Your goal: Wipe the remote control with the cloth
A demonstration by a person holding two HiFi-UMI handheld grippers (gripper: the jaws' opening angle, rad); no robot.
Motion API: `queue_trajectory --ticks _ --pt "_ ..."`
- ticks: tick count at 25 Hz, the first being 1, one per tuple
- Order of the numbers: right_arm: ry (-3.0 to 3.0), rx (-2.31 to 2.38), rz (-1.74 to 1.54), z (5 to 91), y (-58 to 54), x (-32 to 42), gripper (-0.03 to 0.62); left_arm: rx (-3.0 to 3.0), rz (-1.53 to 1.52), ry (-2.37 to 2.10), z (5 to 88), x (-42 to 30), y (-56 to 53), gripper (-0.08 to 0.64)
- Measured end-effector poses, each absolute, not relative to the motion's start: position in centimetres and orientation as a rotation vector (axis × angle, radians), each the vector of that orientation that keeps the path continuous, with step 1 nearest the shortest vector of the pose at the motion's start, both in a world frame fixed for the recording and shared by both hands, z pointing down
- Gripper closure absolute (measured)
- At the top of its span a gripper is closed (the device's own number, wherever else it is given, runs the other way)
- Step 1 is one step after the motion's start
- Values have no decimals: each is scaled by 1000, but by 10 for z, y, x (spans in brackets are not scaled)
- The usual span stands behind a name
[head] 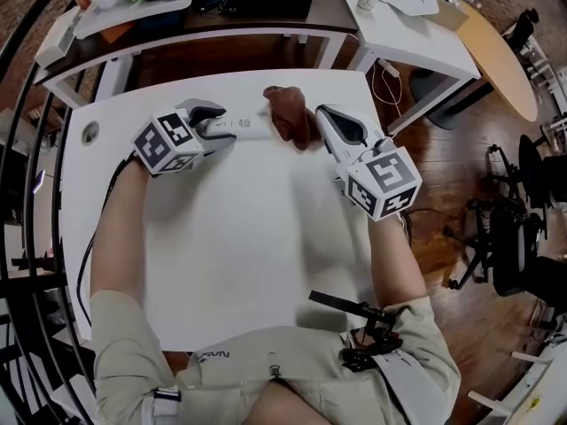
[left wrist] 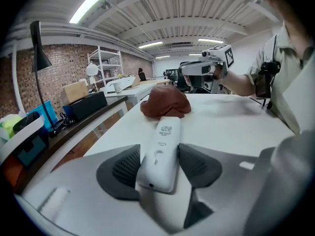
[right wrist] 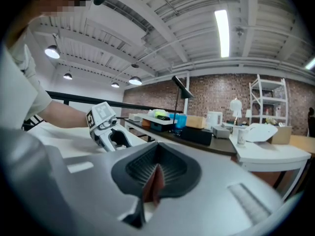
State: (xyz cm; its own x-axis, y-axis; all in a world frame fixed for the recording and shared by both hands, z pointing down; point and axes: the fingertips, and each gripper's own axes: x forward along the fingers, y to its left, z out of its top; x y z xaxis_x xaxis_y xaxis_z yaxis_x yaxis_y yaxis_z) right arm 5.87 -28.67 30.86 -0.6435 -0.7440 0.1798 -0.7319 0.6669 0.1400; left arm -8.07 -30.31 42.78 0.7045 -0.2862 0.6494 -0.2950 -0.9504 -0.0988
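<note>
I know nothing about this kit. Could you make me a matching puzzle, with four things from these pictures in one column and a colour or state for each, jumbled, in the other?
Column one:
1. remote control
2. cloth
3. left hand-held gripper
4. right hand-held gripper

Column two:
a. shut on a fold of brown fabric
b. white, long and slim
c. brown, bunched up at the remote's far end
d. closed round the white handset

Pairs: 1-b, 2-c, 3-d, 4-a
</note>
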Motion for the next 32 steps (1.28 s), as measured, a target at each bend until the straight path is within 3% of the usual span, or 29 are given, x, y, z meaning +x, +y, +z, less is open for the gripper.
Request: queue_trajectory --ticks 3,6,13,18,21,32 --pt "-2673 1207 -64 307 -295 59 579 2873 1096 -477 428 -82 -305 327" --pt "-2694 1199 -55 305 -300 58 557 2860 1107 -468 428 -84 -310 267" --pt "-2713 1213 -31 305 -309 59 557 2793 1143 -435 430 -81 -305 322" --pt "-2651 1125 -39 324 -307 44 425 2779 1102 -610 429 -84 -305 333" --pt "-2582 1105 -66 339 -310 38 387 2763 1088 -690 429 -85 -305 336" --pt "-2348 1009 -61 395 -324 23 388 2773 887 -834 404 -79 -282 337"
